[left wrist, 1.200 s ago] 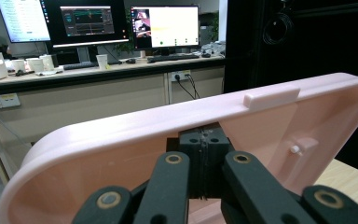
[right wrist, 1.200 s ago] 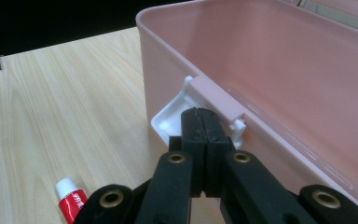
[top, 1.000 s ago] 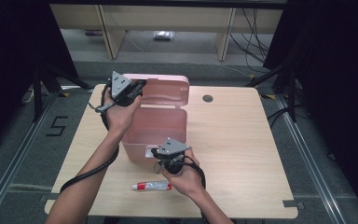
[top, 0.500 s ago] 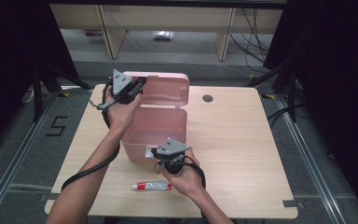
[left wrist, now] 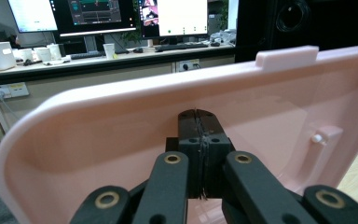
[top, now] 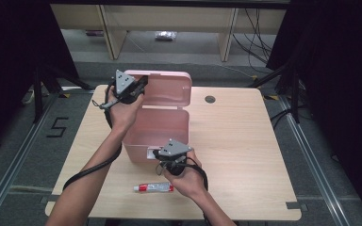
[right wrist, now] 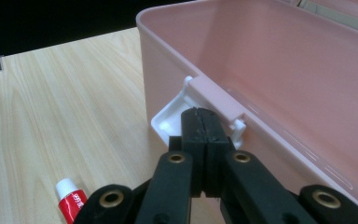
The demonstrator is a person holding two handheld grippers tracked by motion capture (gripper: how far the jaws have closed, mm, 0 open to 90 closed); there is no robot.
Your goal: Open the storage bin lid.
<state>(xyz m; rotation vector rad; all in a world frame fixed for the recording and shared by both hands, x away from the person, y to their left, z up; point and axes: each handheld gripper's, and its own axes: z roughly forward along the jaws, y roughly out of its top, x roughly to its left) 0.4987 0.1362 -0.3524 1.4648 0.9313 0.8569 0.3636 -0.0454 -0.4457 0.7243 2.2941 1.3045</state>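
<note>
The pink box [top: 156,129] sits left of centre on the wooden table [top: 245,141] in the high view, and its lid [top: 162,89] already stands swung back and open behind it. Judging from that, the opening step looks finished. The tube [top: 153,188] lies flat on the table just below the box, near the bottom centre of the frame, and has not been picked up; putting it inside appears to be what is left.

The left gripper [top: 139,86] is at the upper left of the box, up against the lid. In the left gripper view its jaws are pressed together with nothing between them, the tips resting against the lid's inner face [left wrist: 98,140]. The right gripper [top: 161,153] is at the box's front wall. Its jaws are also pressed together on nothing, sitting just at the white latch [right wrist: 175,116] below the front rim.

The box is smooth, matte pink plastic with rounded corners and a thin raised rim; its inside looks empty as far as the right gripper view shows. The lid has a small tab [left wrist: 286,55] on its top edge. The tube is slim, red and white with a white cap [right wrist: 66,186]. The tabletop is pale wood grain.
</note>
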